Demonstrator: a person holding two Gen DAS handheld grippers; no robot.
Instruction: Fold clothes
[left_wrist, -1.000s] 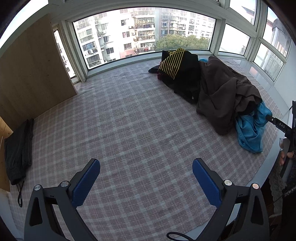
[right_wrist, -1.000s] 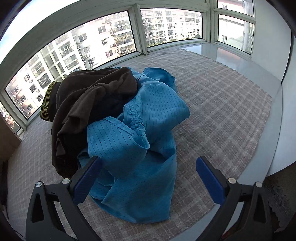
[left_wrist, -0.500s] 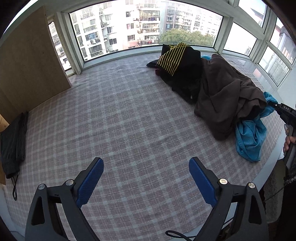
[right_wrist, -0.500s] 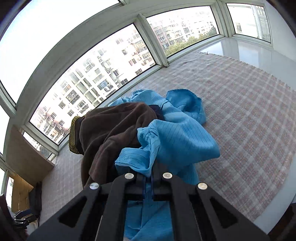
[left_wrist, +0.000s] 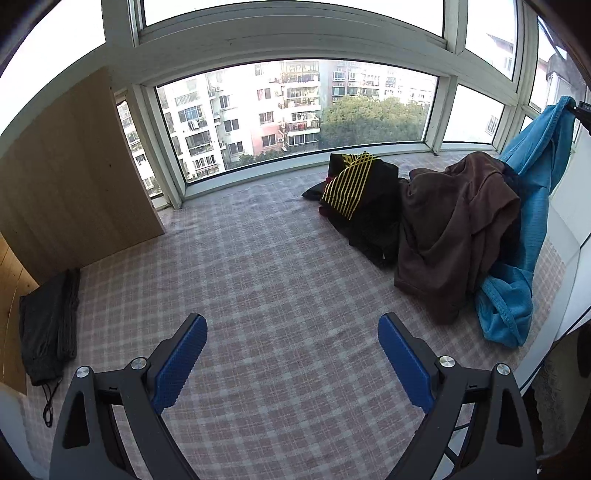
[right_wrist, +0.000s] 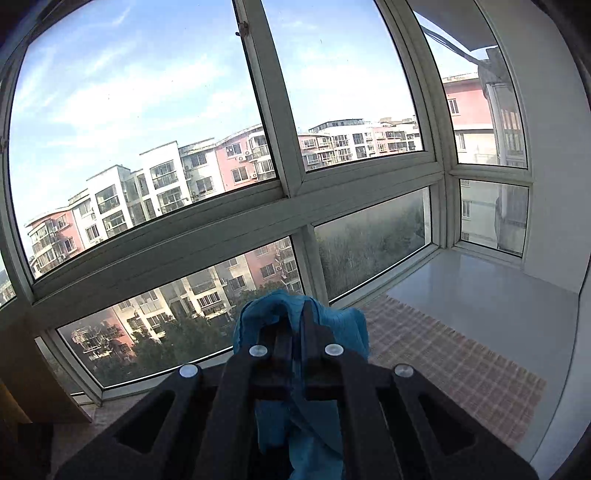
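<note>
Left wrist view — left claw (left_wrist: 291, 365): blue pads spread wide, nothing between them, hovering over the bare checked cloth (left_wrist: 258, 280) that covers the platform by the window. Landmark: the brown garment (left_wrist: 454, 229), heaped on the cloth. Just left of it, touching, a black top with yellow stripes (left_wrist: 354, 188). Right of it, the blue garment (left_wrist: 535, 206), now drawn up in a long column from the cloth to the frame's upper right corner, its lower end bunched beside the brown heap. A second ago it lay crumpled low against that heap. Far left of the heap, well apart, dark folded trousers (left_wrist: 48, 328) lie beside a wooden cabinet (left_wrist: 70, 177).

Right wrist view — right claw (right_wrist: 295, 332): pressed together, pinching a fold of the blue garment (right_wrist: 347, 328). A second ago it stood spread above the pile; the camera now faces window (right_wrist: 258, 147) and sky, so it has risen.

Judgement: one garment is being separated from the pile; folding itself not yet begun, and the brown heap may drag along.
</note>
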